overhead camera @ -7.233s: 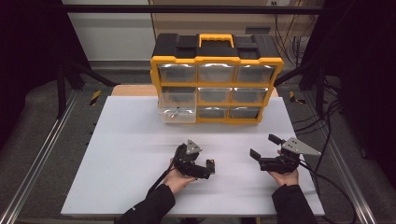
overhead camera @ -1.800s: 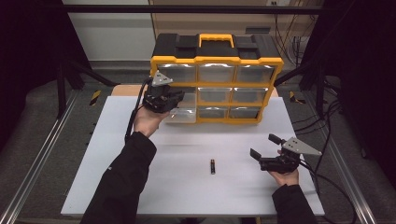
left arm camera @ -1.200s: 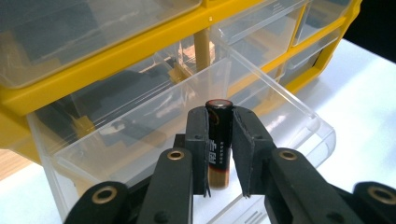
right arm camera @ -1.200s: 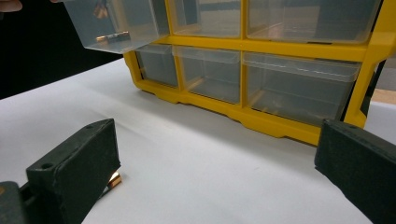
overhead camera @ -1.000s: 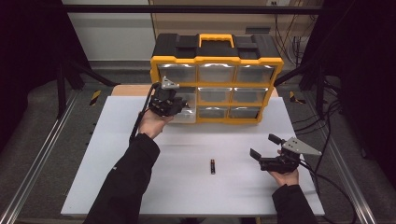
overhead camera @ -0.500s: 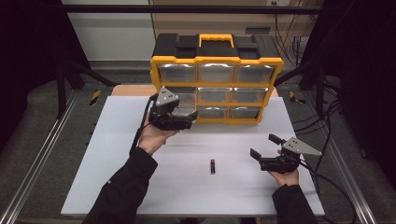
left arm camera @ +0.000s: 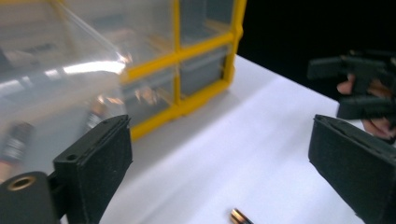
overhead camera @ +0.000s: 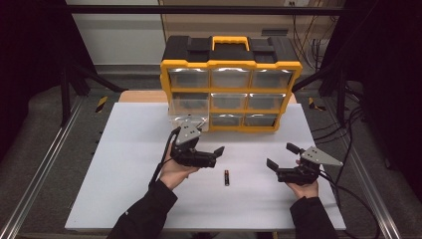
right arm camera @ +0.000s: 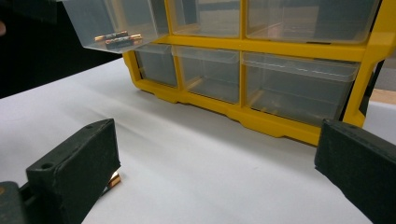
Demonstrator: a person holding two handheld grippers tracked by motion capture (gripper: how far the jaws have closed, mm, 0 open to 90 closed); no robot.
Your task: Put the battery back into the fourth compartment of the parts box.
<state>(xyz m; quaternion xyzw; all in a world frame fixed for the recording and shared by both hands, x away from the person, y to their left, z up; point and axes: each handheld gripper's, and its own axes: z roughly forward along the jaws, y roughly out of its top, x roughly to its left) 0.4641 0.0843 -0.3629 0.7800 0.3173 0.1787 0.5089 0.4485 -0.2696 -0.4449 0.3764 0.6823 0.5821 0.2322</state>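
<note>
Both grippers idle right now. Left gripper (overhead camera: 211, 155) has jaws spread wide, nothing between them, hovering over the table just left of the battery (overhead camera: 226, 178). Right gripper (overhead camera: 278, 158) also spread and empty, near the right edge of the white tabletop (overhead camera: 124, 174). Battery lies flat near the front-middle of the table, long axis pointing toward the organizer (overhead camera: 231, 84); its tip shows at the bottom of the left gripper view (left arm camera: 240, 217). The lower-left drawer (right arm camera: 112, 23) is pulled out with a couple of batteries (right arm camera: 116, 38) inside. I'd judge the cell small, light, rigid, smooth-cased, so it'll roll or squirt out if pinched off-centre. I'd pinch across the barrel at mid-length, pads square to the axis.
</note>
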